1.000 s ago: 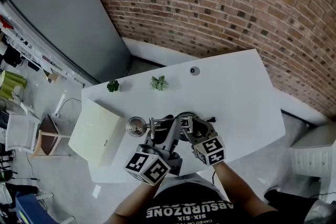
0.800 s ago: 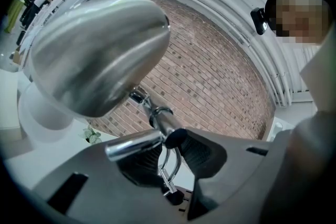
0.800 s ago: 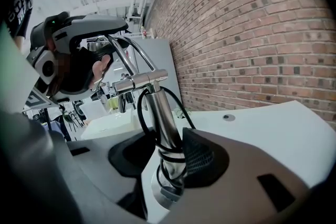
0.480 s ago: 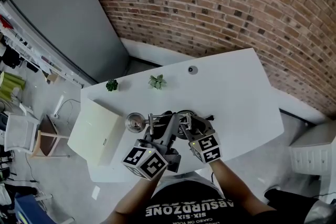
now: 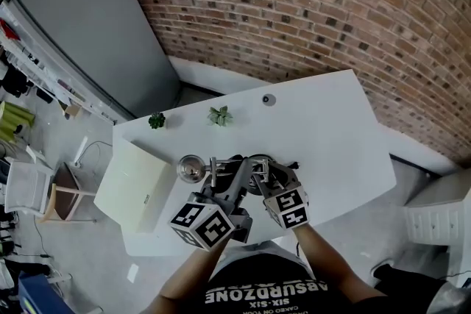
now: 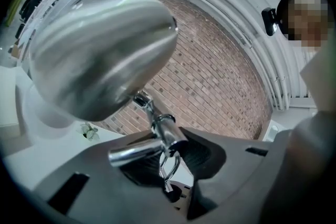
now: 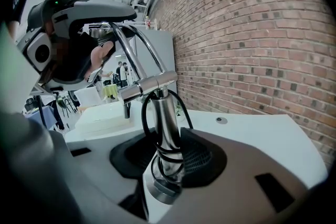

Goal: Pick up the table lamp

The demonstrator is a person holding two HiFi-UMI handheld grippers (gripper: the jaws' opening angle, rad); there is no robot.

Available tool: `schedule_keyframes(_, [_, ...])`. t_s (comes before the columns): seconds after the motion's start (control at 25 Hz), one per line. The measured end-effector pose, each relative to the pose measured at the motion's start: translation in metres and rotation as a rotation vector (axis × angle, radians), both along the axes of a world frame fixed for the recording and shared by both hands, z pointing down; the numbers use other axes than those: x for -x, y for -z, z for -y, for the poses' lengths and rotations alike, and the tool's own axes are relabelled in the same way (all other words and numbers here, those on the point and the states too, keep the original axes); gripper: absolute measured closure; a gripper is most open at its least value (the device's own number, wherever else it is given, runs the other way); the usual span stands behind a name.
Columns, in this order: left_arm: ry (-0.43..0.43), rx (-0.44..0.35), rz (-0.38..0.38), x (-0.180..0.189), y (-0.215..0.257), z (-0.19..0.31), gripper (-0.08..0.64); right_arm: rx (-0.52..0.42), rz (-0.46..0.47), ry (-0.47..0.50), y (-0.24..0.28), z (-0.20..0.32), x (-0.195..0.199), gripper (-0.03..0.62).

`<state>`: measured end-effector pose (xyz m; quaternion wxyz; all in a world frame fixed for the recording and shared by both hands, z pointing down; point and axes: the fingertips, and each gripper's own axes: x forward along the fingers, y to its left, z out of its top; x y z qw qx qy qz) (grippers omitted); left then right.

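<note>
The chrome table lamp stands on the white table (image 5: 331, 136), near its front edge. Its round shade (image 5: 192, 168) points left; its dark base (image 5: 259, 160) is beside my grippers. My left gripper (image 5: 234, 187) is level and its jaws are closing on the lamp's arm joint (image 6: 164, 132), which lies between the pads under the big shade (image 6: 100, 55). My right gripper (image 5: 263, 174) tilts down and its jaws are closing round the upright stem (image 7: 164, 123), which has a black cable (image 7: 149, 107) looped on it. Both sets of pads (image 7: 206, 157) look to be touching the metal.
A white box (image 5: 136, 184) lies at the table's left end. Two small potted plants (image 5: 157, 120) (image 5: 220, 115) and a round cable grommet (image 5: 268, 99) sit toward the back edge. The brick wall (image 5: 331, 18) runs behind the table. A chair (image 5: 29, 184) stands on the floor at left.
</note>
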<state>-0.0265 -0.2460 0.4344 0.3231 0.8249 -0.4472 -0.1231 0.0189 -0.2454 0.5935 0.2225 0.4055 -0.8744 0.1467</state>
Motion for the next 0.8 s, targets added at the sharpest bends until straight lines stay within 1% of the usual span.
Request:
schedule_keyframes(0.36, [-0.033,-0.051,-0.019,-0.003,0.027,0.0,0.477,-0.025,0.011,-0.005,0.027,0.002,-0.002,0.459])
schedule_keyframes(0.8, [-0.063,-0.1,-0.02,-0.003,0.051,-0.004,0.472,-0.057,0.013,-0.004,0.05,0.0,-0.001,0.46])
